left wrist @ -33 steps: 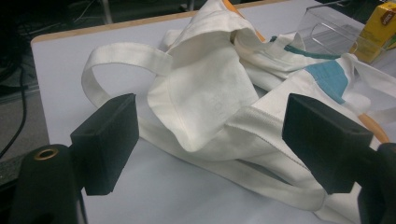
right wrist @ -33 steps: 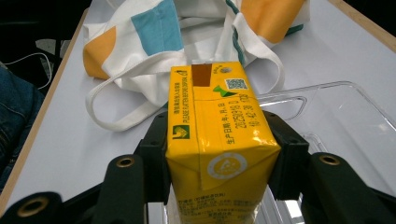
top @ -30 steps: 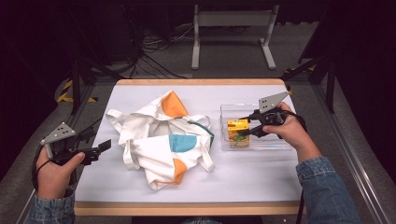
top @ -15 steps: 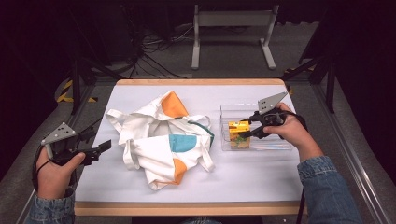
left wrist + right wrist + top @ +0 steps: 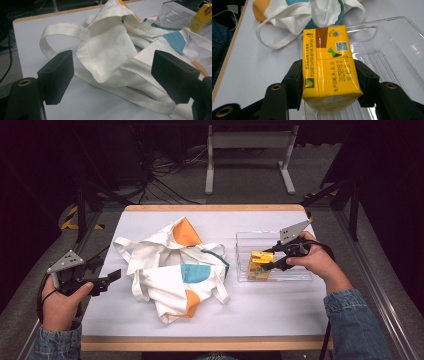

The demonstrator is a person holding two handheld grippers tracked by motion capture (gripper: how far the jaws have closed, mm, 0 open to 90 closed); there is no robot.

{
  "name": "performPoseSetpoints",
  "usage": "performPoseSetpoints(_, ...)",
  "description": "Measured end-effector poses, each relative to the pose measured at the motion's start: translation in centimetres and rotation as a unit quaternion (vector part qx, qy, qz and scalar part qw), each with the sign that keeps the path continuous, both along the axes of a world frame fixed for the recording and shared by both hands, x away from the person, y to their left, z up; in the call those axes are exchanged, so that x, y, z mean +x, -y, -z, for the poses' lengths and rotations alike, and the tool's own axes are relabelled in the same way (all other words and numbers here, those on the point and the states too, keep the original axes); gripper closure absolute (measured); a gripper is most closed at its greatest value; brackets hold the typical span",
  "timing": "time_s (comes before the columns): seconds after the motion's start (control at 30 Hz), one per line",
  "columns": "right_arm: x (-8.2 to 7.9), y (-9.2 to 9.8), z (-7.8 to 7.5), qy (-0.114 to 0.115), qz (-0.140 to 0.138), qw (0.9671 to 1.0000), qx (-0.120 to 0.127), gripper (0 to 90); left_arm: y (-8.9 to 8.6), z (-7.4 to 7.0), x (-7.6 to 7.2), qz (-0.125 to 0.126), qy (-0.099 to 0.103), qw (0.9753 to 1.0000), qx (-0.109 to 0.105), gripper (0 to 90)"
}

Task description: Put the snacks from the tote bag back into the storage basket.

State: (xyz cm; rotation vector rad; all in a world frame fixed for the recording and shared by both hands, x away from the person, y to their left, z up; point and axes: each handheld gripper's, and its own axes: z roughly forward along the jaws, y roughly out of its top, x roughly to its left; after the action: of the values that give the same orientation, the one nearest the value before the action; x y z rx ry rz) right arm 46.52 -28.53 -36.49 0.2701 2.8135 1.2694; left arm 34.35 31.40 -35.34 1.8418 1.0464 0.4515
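My right gripper point(image 5: 270, 259) clamps the yellow carton point(image 5: 329, 67) over the clear tray point(image 5: 295, 275); left gripper point(image 5: 112, 277) wide open, empty, beside the tote bag point(image 5: 172, 270) left of the tray, likely bagging left.

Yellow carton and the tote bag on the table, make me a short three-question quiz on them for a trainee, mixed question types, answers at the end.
1. True or false: the right gripper is shut on the yellow carton.
2. Multiple choice: the left gripper is (A) shut on a bag strap, (B) open, its jaws short of the white tote bag, (C) inside the clear tray.
3. Fill in: the carton is held over the ____, which sits to the right of the bag in the high view.

Key: 1 true. 2 B. 3 clear plastic tray.
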Motion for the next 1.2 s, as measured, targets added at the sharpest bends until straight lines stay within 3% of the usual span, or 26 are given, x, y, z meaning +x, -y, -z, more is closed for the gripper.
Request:
performPoseSetpoints(0.1, -0.1, 0.0, -0.1, 0.002, 0.004, 1.0000, 0.001, 45.6, 0.0, 0.0, 0.0, 0.001, 0.000, 1.0000, 0.000, 19.4)
performPoseSetpoints(0.23, -0.5, 0.1, -0.9, 0.004, 0.020, 0.9993, 0.031, 38.1, 0.0, 0.0, 0.0, 0.000, 0.000, 1.0000, -0.001, 19.4)
performPoseSetpoints(0.4, -1.1, 0.2, -2.0, 0.009, 0.044, 0.9979, 0.046, 29.2, 0.1, 0.0, -0.1, 0.000, -0.001, 1.0000, 0.000, 19.4)
performPoseSetpoints(0.67, -2.9, 0.8, -4.9, 0.050, 0.086, 0.9924, 0.074, 24.9, 0.1, 0.0, -0.2, 0.002, 0.000, 1.0000, 0.004, 19.2)
performPoseSetpoints(0.83, -4.5, 2.0, -6.4, 0.064, 0.133, 0.9846, 0.093, 22.2, 0.1, 0.0, -0.3, 0.000, 0.001, 1.0000, 0.003, 18.3)
performPoseSetpoints(0.9, -4.8, 2.3, -6.6, 0.069, 0.140, 0.9830, 0.096, 22.0, 0.1, 0.1, -0.3, 0.001, 0.000, 1.0000, 0.003, 18.1)
performPoseSetpoints(1.2, -7.8, 4.6, -7.7, 0.093, 0.225, 0.9639, 0.107, 21.0, -0.2, 0.8, -0.8, -0.002, -0.001, 1.0000, -0.001, 15.7)
